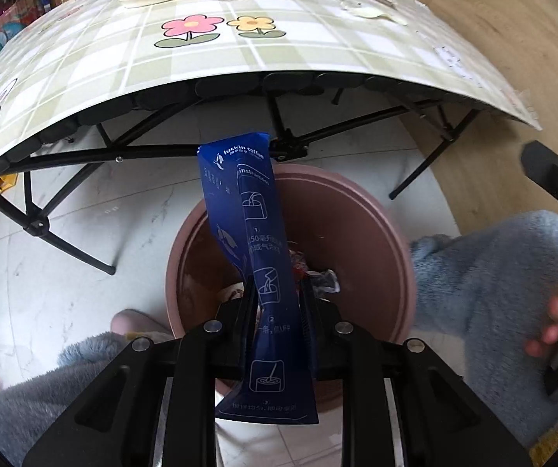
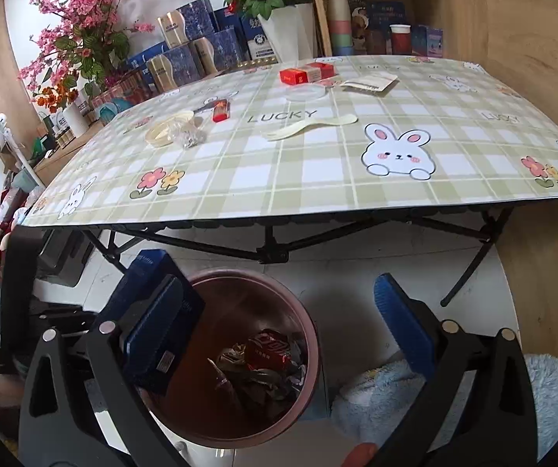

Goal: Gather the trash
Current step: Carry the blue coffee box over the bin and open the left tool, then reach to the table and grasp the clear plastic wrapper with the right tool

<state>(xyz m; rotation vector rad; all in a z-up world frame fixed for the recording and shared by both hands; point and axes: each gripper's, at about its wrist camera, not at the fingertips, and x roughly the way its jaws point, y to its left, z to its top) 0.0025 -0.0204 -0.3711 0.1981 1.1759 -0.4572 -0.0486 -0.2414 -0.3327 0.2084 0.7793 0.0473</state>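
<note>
Left gripper (image 1: 277,303) clamps the blue coffee sachet (image 1: 253,257) over the pink bin (image 1: 376,225); table edge (image 1: 240,74) beyond its fingertips; right gripper (image 2: 290,334) gapes empty.

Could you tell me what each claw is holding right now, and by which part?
The left claw pinches the blue sachet at its middle, over the bin. The right claw is open, holding nothing.

The blue coffee sachet (image 1: 263,272) hides most of what lies in the pink bin (image 1: 376,241); only crumpled scraps show beside it. The bin's near rim is cut off behind the left gripper (image 1: 277,299). A blurred fingertip, perhaps a thumb (image 2: 360,453), meets the bottom edge.
</note>
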